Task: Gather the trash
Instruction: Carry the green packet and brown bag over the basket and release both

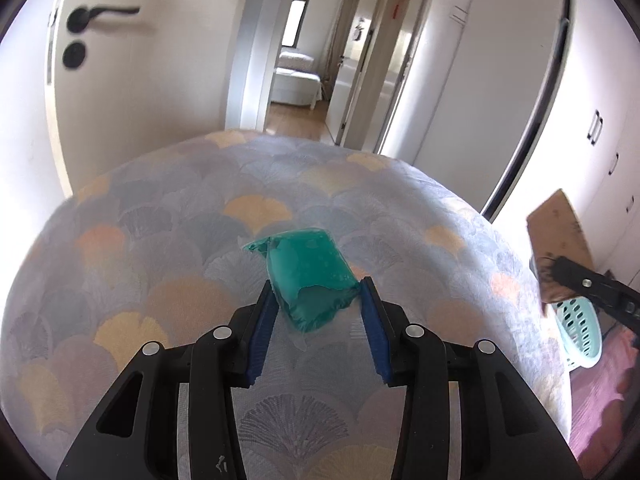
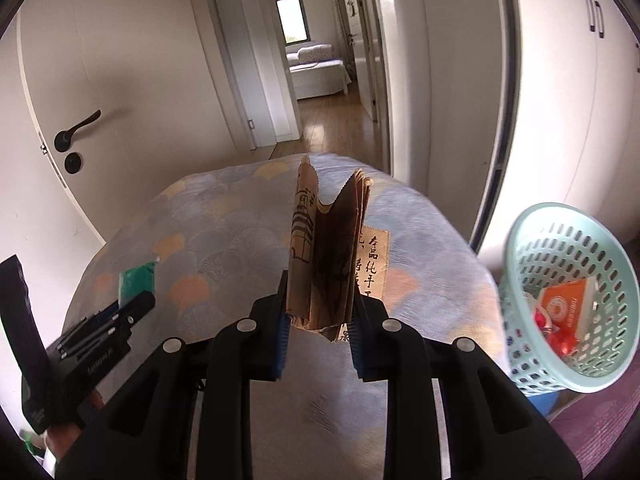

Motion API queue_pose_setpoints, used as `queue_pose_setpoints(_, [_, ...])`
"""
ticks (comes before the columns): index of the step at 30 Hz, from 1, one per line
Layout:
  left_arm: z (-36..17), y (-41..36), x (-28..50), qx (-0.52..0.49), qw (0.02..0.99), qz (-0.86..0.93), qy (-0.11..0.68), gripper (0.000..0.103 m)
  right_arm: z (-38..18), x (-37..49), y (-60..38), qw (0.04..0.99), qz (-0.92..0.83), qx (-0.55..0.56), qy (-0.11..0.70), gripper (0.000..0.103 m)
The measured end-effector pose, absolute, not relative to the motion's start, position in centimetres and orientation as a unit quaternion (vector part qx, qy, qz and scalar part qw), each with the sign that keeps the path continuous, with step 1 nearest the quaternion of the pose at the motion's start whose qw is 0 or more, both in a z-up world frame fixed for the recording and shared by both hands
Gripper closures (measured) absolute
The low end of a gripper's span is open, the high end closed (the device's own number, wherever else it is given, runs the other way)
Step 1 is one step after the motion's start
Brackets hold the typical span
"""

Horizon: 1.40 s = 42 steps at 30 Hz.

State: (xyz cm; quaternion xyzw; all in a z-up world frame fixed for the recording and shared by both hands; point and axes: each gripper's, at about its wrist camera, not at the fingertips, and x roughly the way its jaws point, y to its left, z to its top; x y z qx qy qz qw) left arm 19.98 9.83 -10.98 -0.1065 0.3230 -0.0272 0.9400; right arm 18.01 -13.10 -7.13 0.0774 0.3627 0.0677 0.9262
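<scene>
Right wrist view: right gripper (image 2: 320, 316) clamps a folded brown paper bag (image 2: 328, 256) upright — lifted clear, likely bound for the mint basket (image 2: 560, 364) beside the bed (image 2: 224, 240). Left gripper (image 1: 318, 300) straddles a green packet (image 1: 310, 276) lying on the bedspread — jaws apart, not yet pinching.

A pouch (image 1: 310, 276) lies on the bed (image 1: 160, 240), with a basket (image 2: 568, 292) to its right.

Bright daylight — fisheye-warped, blurred edges
</scene>
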Motion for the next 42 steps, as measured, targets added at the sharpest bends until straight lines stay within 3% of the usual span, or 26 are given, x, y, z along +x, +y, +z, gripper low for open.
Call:
queue_pose_setpoints(12, [-9.0, 1.2, 19.1, -0.123, 0.916, -0.182, 0.336, 0.063, -6.6, 12.9, -23.8, 0.926, -0.006, 0.151, 0.346, 0.081])
queue_pose_setpoints(26, [-7.3, -14.6, 20.3, -0.051, 0.884, -0.313, 0.344, 0.063, -5.9, 9.1, -36.7, 0.919, -0.138, 0.198, 0.313, 0.081])
queue_pose_setpoints(42, [-12.0, -24.7, 27.8, -0.015, 0.840, -0.334, 0.427, 0.062, -8.6, 12.4, -40.5, 0.894, -0.169, 0.222, 0.350, 0.076])
